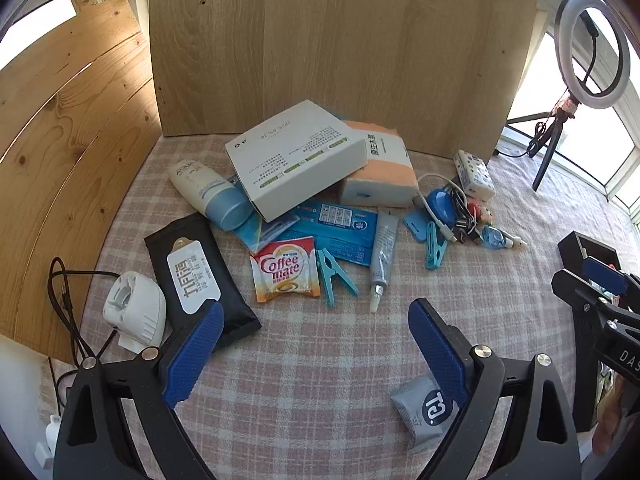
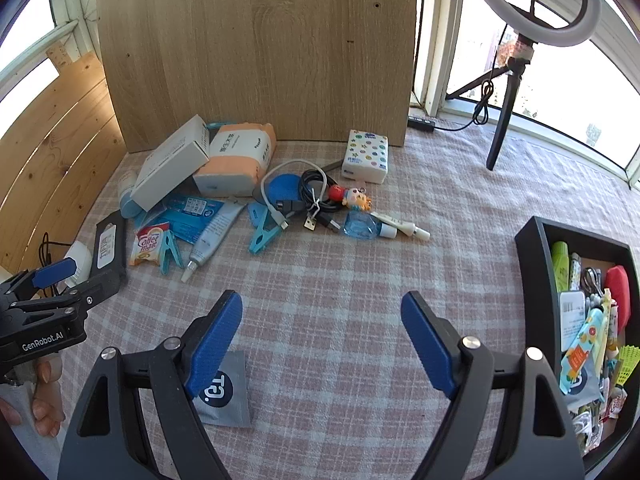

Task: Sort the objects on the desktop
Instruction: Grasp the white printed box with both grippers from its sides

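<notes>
A heap of desktop objects lies on the checked cloth: a white box (image 1: 294, 158), an orange tissue pack (image 1: 380, 174), a lotion bottle (image 1: 208, 194), a black wipes pack (image 1: 198, 276), a Coffee mate sachet (image 1: 285, 270), a blue clothes peg (image 1: 334, 276), a glue tube (image 1: 382, 256) and tangled cables (image 2: 312, 196). A grey sachet (image 2: 224, 394) lies close in front. My left gripper (image 1: 316, 320) is open and empty above the cloth, with the grey sachet (image 1: 426, 410) by its right finger. My right gripper (image 2: 322, 312) is open and empty. A black tray (image 2: 536, 264) on the right holds several sorted items.
A wooden board (image 2: 256, 48) stands upright behind the heap. A ring light on a tripod (image 2: 516, 64) stands at the back right. A white device with a black cable (image 1: 134, 310) lies at the left. A dotted tissue pack (image 2: 366, 156) lies near the board.
</notes>
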`<action>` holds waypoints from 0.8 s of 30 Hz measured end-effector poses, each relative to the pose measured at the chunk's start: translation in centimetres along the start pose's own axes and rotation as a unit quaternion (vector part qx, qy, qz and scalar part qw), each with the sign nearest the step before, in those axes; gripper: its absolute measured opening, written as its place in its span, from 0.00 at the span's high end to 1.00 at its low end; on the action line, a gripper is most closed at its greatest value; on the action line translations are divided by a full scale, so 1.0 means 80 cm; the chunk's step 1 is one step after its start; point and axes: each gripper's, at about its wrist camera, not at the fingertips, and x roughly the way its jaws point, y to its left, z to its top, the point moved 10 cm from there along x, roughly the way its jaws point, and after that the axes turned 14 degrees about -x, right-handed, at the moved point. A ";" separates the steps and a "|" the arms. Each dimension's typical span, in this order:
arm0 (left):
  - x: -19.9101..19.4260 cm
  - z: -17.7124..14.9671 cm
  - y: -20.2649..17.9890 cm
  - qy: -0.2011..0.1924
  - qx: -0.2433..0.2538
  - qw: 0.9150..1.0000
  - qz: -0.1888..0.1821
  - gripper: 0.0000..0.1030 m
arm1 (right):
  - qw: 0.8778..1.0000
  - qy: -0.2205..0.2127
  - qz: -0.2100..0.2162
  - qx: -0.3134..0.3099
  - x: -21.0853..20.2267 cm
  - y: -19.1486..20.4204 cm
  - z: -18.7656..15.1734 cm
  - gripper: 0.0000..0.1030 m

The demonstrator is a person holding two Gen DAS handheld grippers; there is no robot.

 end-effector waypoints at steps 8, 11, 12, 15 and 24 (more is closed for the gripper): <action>0.023 0.086 0.029 0.032 -0.086 0.996 -0.021 0.12 | 0.996 -0.003 0.019 -0.088 0.025 0.044 0.133 0.33; 0.041 0.109 0.033 0.041 -0.096 0.994 -0.022 0.12 | 0.994 0.017 0.052 -0.089 0.052 0.063 0.166 0.40; 0.049 0.115 0.033 0.049 -0.099 0.993 -0.026 0.12 | 0.994 0.025 0.065 -0.086 0.063 0.069 0.175 0.45; 0.077 0.128 0.035 0.073 -0.113 0.990 -0.029 0.13 | 0.992 0.044 0.089 -0.078 0.097 0.084 0.200 0.52; 0.146 0.133 0.045 0.129 -0.149 0.980 -0.027 0.26 | 0.982 0.106 0.144 -0.057 0.196 0.111 0.237 0.60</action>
